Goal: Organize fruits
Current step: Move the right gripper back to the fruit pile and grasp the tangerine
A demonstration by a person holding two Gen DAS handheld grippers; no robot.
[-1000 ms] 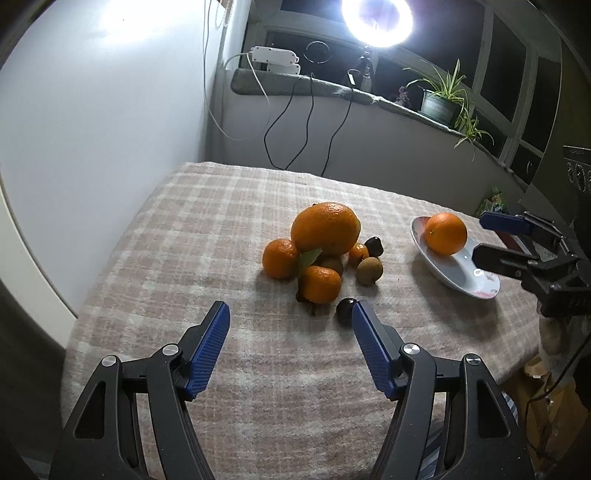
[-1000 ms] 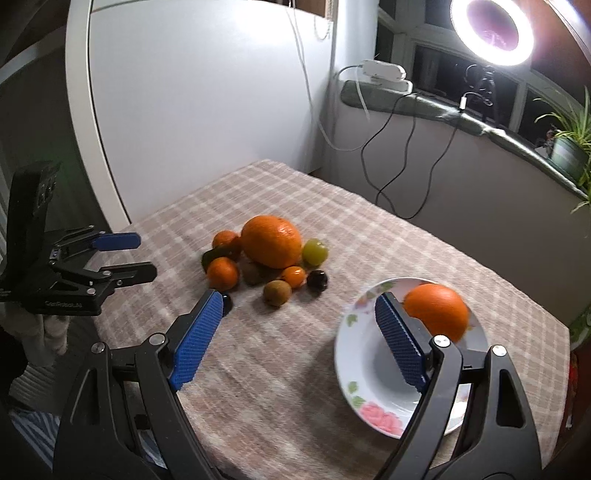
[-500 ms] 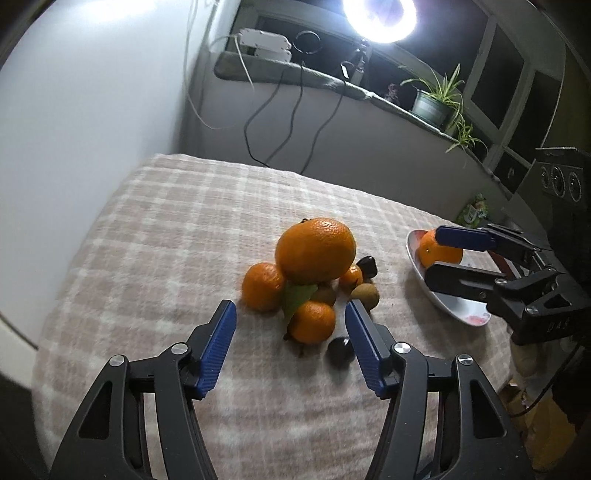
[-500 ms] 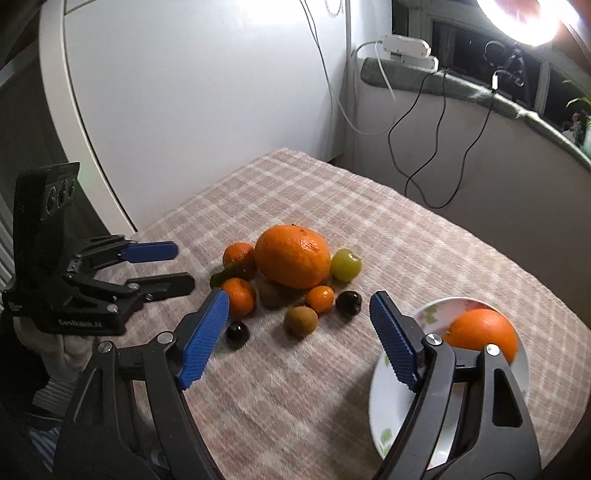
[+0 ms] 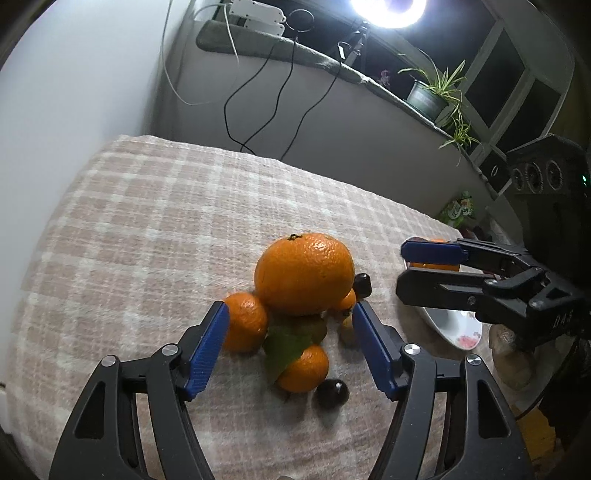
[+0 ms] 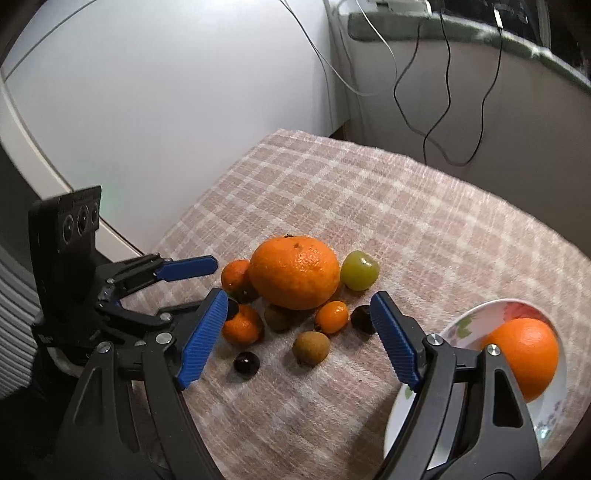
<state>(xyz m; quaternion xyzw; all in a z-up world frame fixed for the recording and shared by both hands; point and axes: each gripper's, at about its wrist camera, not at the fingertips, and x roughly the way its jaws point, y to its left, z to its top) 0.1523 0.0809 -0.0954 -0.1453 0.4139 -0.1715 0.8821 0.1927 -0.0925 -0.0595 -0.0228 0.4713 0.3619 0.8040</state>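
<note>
1. We hold the left gripper spread wide, low over the fruit pile, its pads flanking a small mandarin with a green leaf
2. The right gripper is spread too, empty, facing the pile
3. A large orange crowns the cluster; a green grape, a kumquat and a dark cherry sit nearby
4. One orange lies in the floral plate
5. Checked tablecloth; ring light above
</note>
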